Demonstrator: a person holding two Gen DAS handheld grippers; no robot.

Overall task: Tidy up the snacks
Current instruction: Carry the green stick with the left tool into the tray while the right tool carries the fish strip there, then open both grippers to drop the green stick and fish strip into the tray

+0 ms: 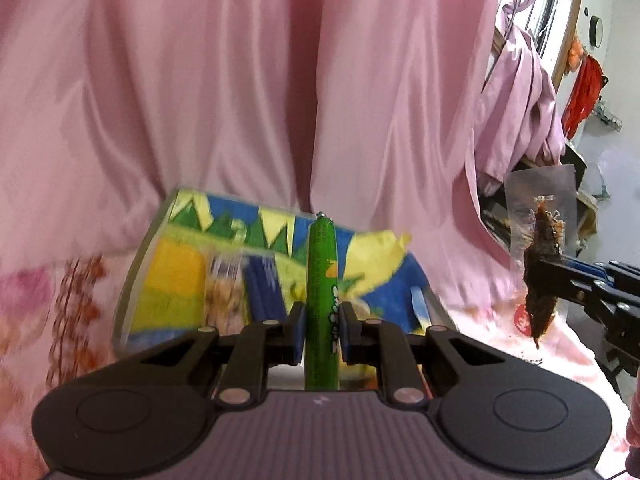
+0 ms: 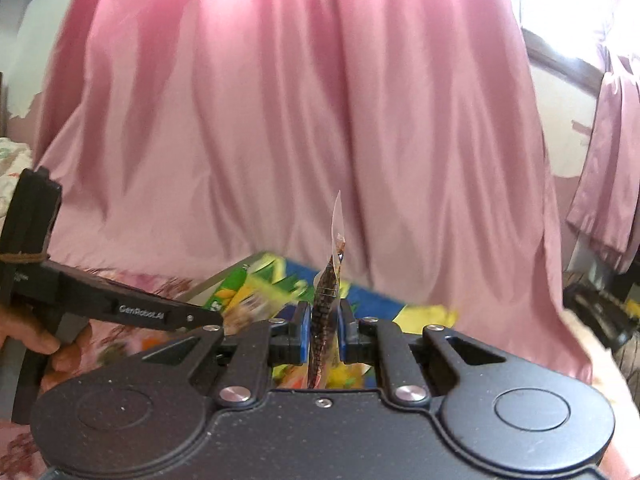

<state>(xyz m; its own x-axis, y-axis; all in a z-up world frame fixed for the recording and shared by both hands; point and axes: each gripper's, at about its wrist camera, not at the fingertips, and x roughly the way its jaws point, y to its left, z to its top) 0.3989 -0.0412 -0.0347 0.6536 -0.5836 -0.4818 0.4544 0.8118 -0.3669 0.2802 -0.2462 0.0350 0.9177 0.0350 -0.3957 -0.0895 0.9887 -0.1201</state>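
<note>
My left gripper (image 1: 322, 320) is shut on a long green snack stick (image 1: 321, 272) that points straight ahead between the blue pads. My right gripper (image 2: 325, 322) is shut on a clear packet holding a dark brown dried snack (image 2: 325, 308), held edge-on. The same packet (image 1: 540, 264) shows at the right of the left wrist view, clamped by the right gripper (image 1: 560, 280). Behind both lies a colourful yellow, blue and green snack box (image 1: 224, 268), its contents blurred; it also appears as the box (image 2: 256, 284) in the right wrist view.
A pink curtain (image 1: 280, 80) hangs close behind the box. Pink floral bedding (image 1: 60, 300) spreads below. The left gripper's handle (image 2: 100, 300) and a person's hand (image 2: 36, 336) sit at the left of the right wrist view. Cluttered shelves (image 1: 580, 184) stand at the far right.
</note>
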